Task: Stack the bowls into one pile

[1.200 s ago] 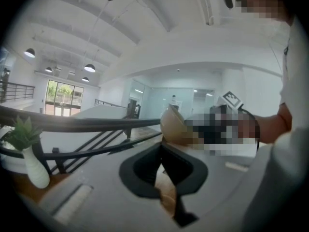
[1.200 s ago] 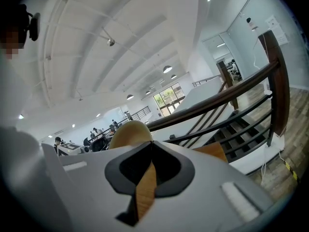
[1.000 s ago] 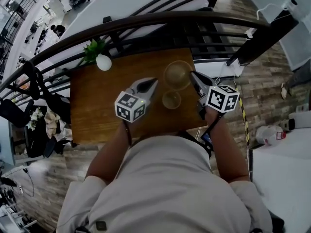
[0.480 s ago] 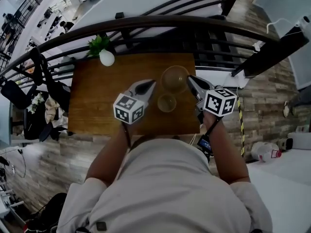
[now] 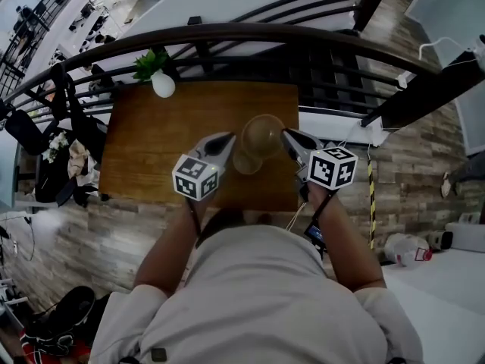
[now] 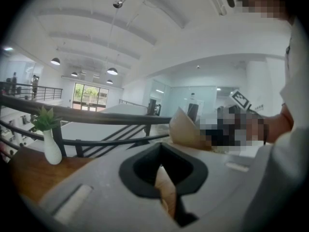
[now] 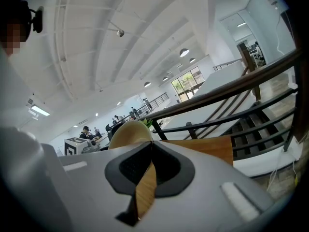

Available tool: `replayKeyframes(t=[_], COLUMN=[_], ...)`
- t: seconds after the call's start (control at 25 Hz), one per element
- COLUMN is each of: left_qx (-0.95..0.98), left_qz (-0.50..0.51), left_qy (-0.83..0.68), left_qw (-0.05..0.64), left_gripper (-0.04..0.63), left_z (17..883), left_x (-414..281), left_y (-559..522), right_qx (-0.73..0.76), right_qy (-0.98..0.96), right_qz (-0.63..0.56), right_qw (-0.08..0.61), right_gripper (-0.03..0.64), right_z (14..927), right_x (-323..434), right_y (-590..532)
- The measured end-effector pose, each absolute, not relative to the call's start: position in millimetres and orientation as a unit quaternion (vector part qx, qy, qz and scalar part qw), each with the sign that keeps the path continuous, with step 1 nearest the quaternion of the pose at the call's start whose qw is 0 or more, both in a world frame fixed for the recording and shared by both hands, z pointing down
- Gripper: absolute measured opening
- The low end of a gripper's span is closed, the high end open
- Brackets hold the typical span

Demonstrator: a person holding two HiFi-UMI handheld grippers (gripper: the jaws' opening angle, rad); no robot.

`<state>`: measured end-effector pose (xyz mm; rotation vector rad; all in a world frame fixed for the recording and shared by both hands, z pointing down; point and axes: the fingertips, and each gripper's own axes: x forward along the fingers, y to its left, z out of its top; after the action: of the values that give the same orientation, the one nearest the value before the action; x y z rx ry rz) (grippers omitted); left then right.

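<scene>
A large wooden bowl [image 5: 263, 133] hangs over the brown table [image 5: 167, 142], held by opposite sides of its rim. My left gripper [image 5: 229, 137] is shut on the left rim, and a strip of wood shows between its jaws [image 6: 165, 192]. My right gripper [image 5: 286, 133] is shut on the right rim, again with wood between the jaws [image 7: 145, 187]. The bowl's curved wall [image 6: 186, 129] rises beyond the left jaws and, in the right gripper view, the same bowl [image 7: 129, 132] rises beyond the right jaws. A small wooden bowl [image 5: 243, 163] sits on the table, partly hidden under the large one.
A white vase with a green plant [image 5: 161, 86] stands at the table's far left corner. A dark curved railing [image 5: 227, 36] runs just behind the table. The table's near edge lies close to the person's body.
Both grippers have carried the large bowl toward the near side. It stood apart from the small bowl before and now overlaps it.
</scene>
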<state>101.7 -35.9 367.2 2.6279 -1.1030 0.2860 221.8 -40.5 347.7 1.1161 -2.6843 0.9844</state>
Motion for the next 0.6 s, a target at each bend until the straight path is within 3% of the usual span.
replayKeyframes(t=[0.6], left_qx=[0.902], left_qz=[0.121], left_qy=[-0.370], left_qw=[0.184], left_gripper=[0.005], left_z=[422], left_x=[92], left_y=[-67], right_qx=[0.362], right_qy=[-0.855], right_qz=[0.366], right_qw=[0.063], right_gripper=[0.015], right_z=[406], right_x=[213], right_y=[-68])
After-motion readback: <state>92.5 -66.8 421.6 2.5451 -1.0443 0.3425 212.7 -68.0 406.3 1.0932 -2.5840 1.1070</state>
